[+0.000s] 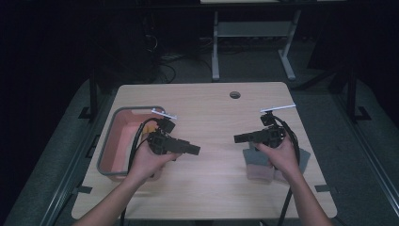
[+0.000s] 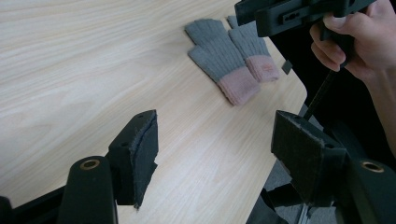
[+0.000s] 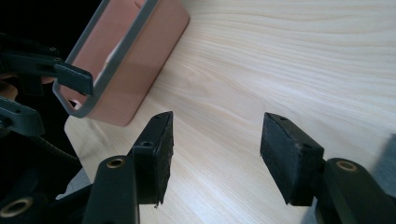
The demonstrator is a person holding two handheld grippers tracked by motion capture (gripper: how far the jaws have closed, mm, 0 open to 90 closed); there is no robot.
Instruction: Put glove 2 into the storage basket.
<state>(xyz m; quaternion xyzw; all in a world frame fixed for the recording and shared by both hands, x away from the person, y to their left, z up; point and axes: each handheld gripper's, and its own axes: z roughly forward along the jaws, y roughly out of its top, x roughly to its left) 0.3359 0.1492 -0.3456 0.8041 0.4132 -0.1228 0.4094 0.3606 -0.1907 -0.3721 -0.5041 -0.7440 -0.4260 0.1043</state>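
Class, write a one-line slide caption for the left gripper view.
Open left gripper faces two grey, pink-cuffed gloves on the wooden table.

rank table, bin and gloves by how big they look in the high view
1. table
2. bin
3. gloves, partly hidden under the right hand, so their full size is unsure

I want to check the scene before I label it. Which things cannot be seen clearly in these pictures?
- Gloves, high view: the right hand covers most of them; left gripper view: the right gripper hides their tips.
- Basket floor, high view: the left hand and cable cover the near corner; the picture is dim.
- Basket, right gripper view: cut off by the top edge.
- Grey thing at the right edge, right gripper view: blurred, cut off.
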